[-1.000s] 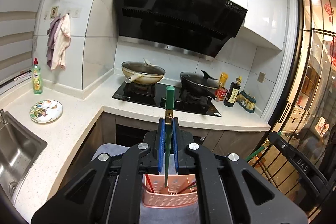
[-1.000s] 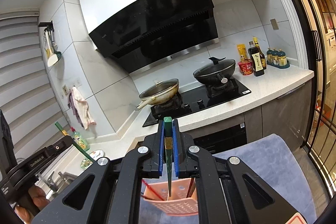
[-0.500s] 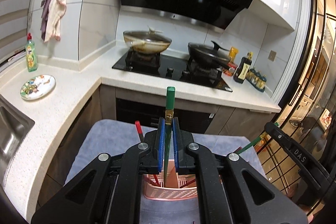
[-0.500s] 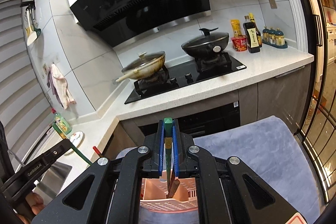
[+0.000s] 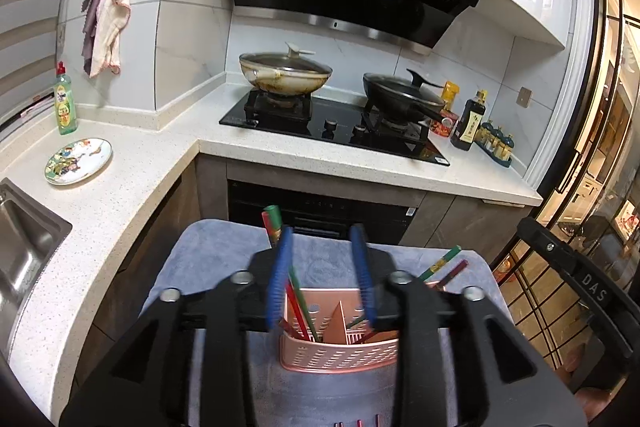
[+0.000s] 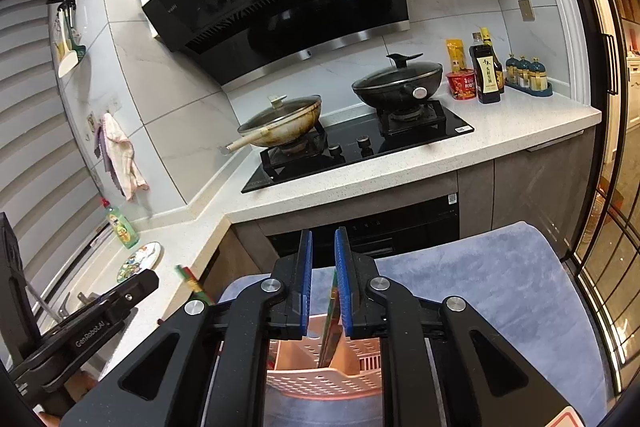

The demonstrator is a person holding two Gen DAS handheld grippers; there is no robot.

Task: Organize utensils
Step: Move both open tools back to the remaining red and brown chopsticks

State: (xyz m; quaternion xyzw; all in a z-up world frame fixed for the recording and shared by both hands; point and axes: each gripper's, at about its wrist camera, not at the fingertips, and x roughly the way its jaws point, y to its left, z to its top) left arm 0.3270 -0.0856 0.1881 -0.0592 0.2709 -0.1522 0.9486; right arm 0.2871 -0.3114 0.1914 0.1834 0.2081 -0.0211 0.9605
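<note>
Left gripper (image 5: 322, 281) and right gripper (image 6: 322, 281) are hovering over the pink holder (image 5: 340, 351), both with jaws apart, releasing chopsticks (image 5: 298, 301) that are now standing tilted in its compartments.

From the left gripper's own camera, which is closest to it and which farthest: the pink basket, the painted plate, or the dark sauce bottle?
1. Pink basket: directly below the left gripper, on the blue towel.
2. Painted plate: left, on the counter by the sink.
3. Dark sauce bottle: far right, beyond the stove.
</note>
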